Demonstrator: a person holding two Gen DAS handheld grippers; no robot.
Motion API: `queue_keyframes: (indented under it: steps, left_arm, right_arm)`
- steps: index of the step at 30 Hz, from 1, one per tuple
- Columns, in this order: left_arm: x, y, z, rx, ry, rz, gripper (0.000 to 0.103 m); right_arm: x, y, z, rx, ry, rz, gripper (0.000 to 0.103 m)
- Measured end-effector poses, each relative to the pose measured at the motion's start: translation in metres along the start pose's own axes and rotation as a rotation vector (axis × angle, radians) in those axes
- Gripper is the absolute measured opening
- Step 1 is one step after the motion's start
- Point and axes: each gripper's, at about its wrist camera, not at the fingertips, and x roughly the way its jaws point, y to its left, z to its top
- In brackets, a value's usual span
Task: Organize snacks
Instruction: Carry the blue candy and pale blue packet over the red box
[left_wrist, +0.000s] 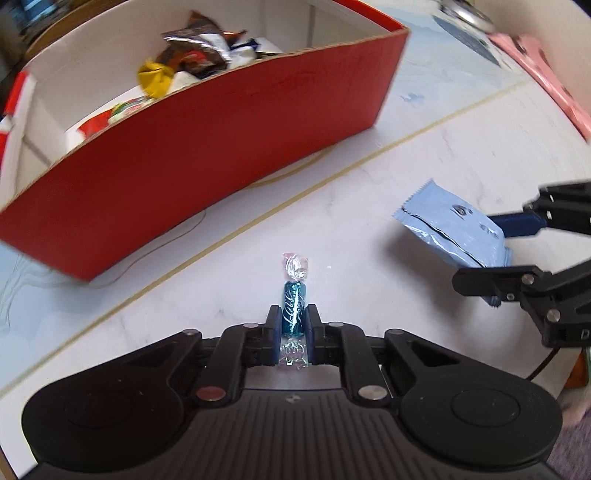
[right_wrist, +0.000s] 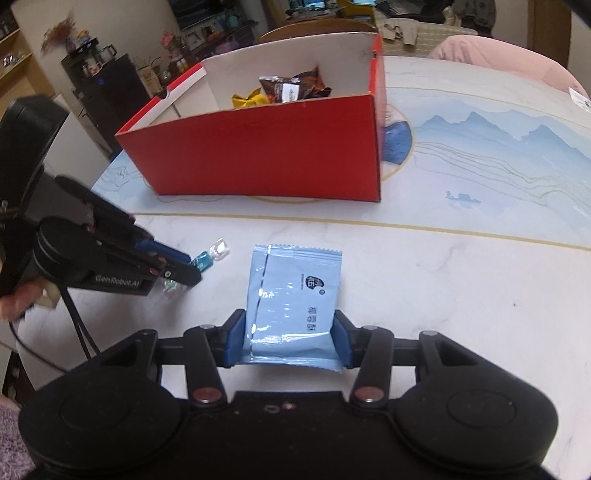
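1. Step in hand: both pickups look made, neither load lifted clear yet; transfer to the box comes next.
2. Left gripper (left_wrist: 291, 321): jaws clamped on the blue twist-wrap candy (left_wrist: 294, 308), gripped across its middle, both clear twisted ends sticking out. The candy is low over the counter (left_wrist: 369, 221), near side, in front of the box; I can't tell whether it rests on it.
3. Right gripper (right_wrist: 290, 338): jaws part-way apart, blue pads pressed on both side edges of the pale blue snack packet (right_wrist: 295, 299). The packet's far end points toward the box; whether it touches the counter I can't tell.
4. Red box (right_wrist: 266, 147) stands at the far side, open top, several wrapped snacks (right_wrist: 291, 86) already inside. The near wall is tall.
5. Next move, my read: raise each load above that near wall before going forward, then release over the inside.
6. Risk: the grippers sit close side by side, so go one at a time. The packet is held only by its edges and could buckle or slip.
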Motion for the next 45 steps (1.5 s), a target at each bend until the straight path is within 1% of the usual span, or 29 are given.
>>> queue_keyframes:
  steps: [4,6,11,15,22,29,37,45]
  left_arm:
    - [-0.004,0.007,-0.008,-0.132,-0.019,-0.015,0.012]
    - [-0.009,0.012,-0.012,-0.182,-0.031,-0.031,0.012]
    - [-0.032,0.019,-0.018,-0.265,-0.089,-0.050,0.012]
    - [-0.055,0.021,-0.018,-0.311,-0.141,-0.031,0.012]
    - [-0.100,0.024,-0.013,-0.353,-0.260,-0.025,0.012]
    - [-0.129,0.029,-0.005,-0.369,-0.321,0.005,0.012]
    - [-0.150,0.041,0.014,-0.380,-0.379,0.032,0.012]
    - [-0.147,0.065,0.044,-0.415,-0.376,0.073,0.012]
  right_arm:
    - [-0.006,0.000,-0.001,0.024,-0.018,-0.011,0.047]
    - [-0.010,0.001,0.000,0.029,-0.029,-0.015,0.047]
    - [-0.023,0.006,0.003,0.037,-0.061,-0.027,0.047]
    - [-0.036,0.010,0.010,0.044,-0.095,-0.033,0.047]
    - [-0.060,0.024,0.032,0.017,-0.169,-0.036,0.047]
    - [-0.070,0.038,0.068,-0.045,-0.220,-0.033,0.047]
    - [-0.066,0.046,0.115,-0.075,-0.265,-0.040,0.047]
    - [-0.046,0.050,0.146,-0.097,-0.265,-0.057,0.047]
